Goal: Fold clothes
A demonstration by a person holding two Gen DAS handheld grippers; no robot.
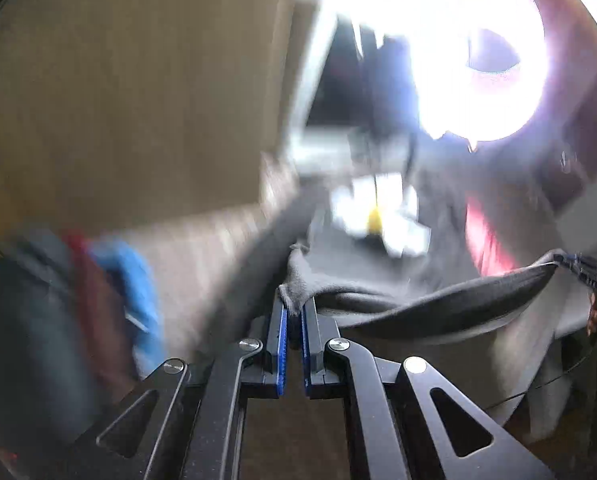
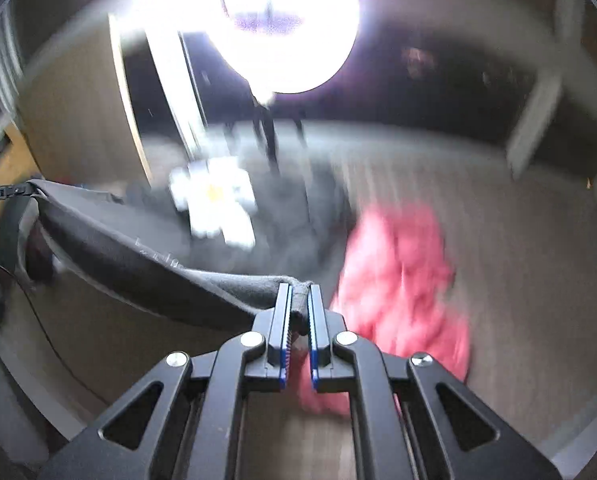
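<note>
Your left gripper [image 1: 294,312]: clamped on one corner of the grey garment [image 1: 438,308] | your right gripper [image 2: 298,300]: pinching the opposite corner | garment: hangs slung between both, lifted off the surface | pink cloth [image 2: 402,280]: crumpled on the surface beyond your right gripper | blur heavy, white print on garment probably a logo
</note>
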